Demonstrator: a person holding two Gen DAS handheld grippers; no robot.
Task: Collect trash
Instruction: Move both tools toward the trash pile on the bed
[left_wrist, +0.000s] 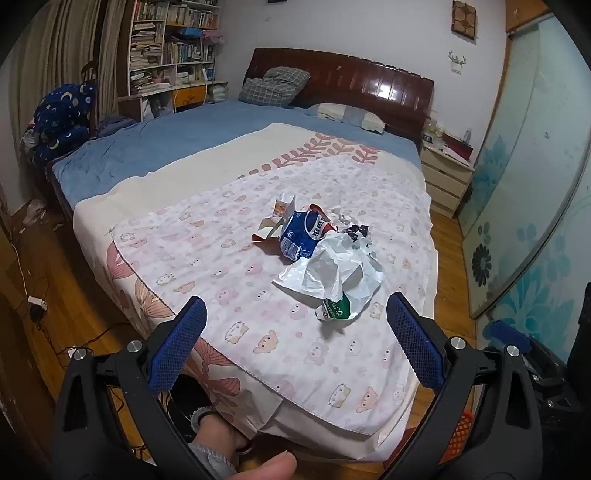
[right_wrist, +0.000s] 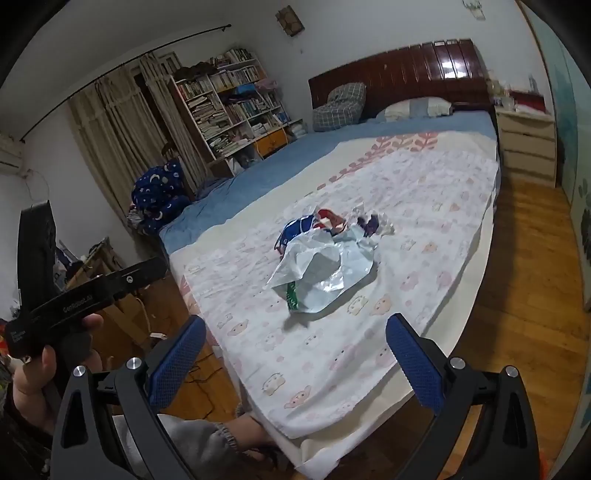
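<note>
At the far left of the left wrist view stood beige curtains (left_wrist: 55, 48) and a crowded bookshelf (left_wrist: 173, 40), with a dark blue moon-and-star bundle (left_wrist: 62, 118) heaped at the bed's left edge. The bed (left_wrist: 155, 147) filled the middle, a blue blanket over its head end and a pale sheet printed with little animals (left_wrist: 236, 258) spread over the near half. On that sheet, right of centre, lay the trash in one loose heap: a small white carton (left_wrist: 284, 205) standing at the back left, a crumpled blue wrapper (left_wrist: 301, 236) just beside it, a white plastic bag (left_wrist: 338, 267) lapping over the wrapper's near side, and a green-and-white packet (left_wrist: 336, 308) poking out from under the bag's near edge. A dark scrap (left_wrist: 356, 230) sat at the heap's back right. Further right were the brown headboard (left_wrist: 354, 79), a cream nightstand (left_wrist: 445, 179) and a sliding door with blue flowers (left_wrist: 532, 229).

The left claw (left_wrist: 295, 349) hung above the foot of the bed, its blue pads spread wide with nothing between them, well short of the heap. The right claw (right_wrist: 295, 356) stood just as wide and empty, aimed at the same heap from the bed's near corner, with the white bag (right_wrist: 321, 266) nearest to it. At the left of the right wrist view, a hand (right_wrist: 44, 365) gripped the handle of the left tool.
</note>
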